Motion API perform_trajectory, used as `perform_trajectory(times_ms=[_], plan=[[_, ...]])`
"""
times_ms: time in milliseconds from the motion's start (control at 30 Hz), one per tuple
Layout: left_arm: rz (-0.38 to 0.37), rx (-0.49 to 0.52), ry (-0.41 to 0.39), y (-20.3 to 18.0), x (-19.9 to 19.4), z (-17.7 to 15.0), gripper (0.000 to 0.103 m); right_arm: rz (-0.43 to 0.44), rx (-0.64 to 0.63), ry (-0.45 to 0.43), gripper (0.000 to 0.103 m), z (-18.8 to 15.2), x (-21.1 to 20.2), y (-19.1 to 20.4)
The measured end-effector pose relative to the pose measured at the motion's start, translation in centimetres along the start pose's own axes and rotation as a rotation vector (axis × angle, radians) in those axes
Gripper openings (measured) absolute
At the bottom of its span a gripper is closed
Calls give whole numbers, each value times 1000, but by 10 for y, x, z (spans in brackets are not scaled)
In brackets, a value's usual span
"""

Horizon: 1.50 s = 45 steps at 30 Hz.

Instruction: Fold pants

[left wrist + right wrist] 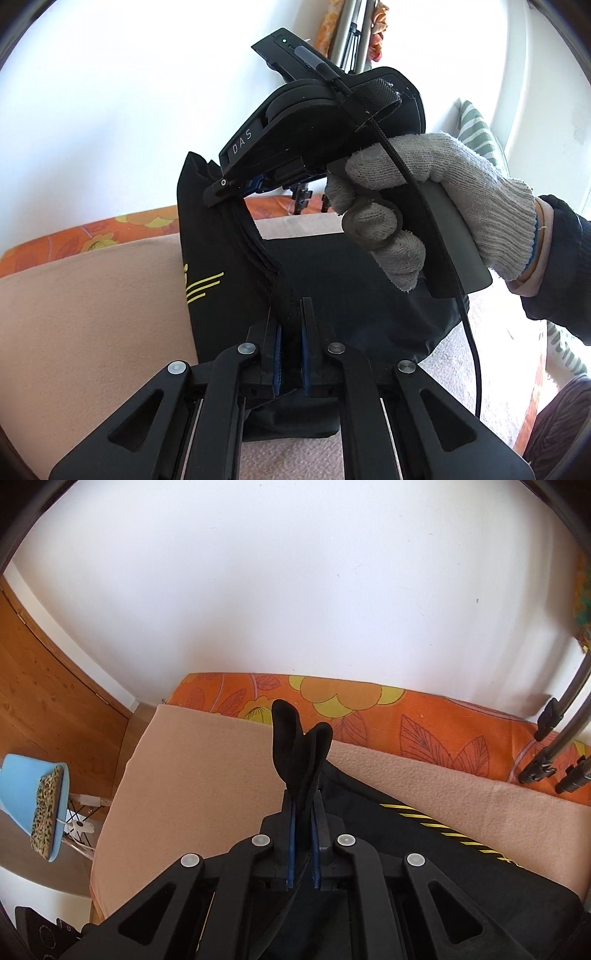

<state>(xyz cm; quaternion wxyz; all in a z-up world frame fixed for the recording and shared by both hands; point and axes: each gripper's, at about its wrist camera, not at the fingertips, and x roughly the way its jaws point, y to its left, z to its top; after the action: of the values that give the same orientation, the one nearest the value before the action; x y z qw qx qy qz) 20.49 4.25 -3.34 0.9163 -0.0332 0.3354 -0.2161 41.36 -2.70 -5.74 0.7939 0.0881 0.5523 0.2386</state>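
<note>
Black pants (pixel 229 266) pinched inside both hand-held grippers' closed jaws.

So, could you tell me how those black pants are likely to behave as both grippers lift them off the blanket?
Probably floppy: the black pants drape and crease between the left gripper and the right gripper. Likely light, since thin pinches of cloth hold them up. The loose part on the beige blanket may drag and bunch.
</note>
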Motion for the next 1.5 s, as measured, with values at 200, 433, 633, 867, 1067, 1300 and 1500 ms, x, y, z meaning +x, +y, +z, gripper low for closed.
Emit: perform_trajectory(times_ms=[200,433,633,867,1067,1300,1500], plan=[[-75,58,28,-53,23,11,7,-36,72,-41,4,-27,-38,-57],[-152,116,82,-108,51,6,7,-55,152,-66,4,-68,-74,-118],[-176,140,125,-140,71,-1,7,-49,195,-76,4,-91,-87,-152],[-172,175,142,-164,87,2,7,-38,243,-82,4,-106,-95,-185],[-179,147,152,-184,108,10,7,-44,242,-85,4,-108,-100,-203],[-198,90,187,-199,116,11,9,-50,228,-59,4,-112,-97,-221],[-236,147,219,-212,108,6,25,-72,250,-61,23,-114,-101,-235]])
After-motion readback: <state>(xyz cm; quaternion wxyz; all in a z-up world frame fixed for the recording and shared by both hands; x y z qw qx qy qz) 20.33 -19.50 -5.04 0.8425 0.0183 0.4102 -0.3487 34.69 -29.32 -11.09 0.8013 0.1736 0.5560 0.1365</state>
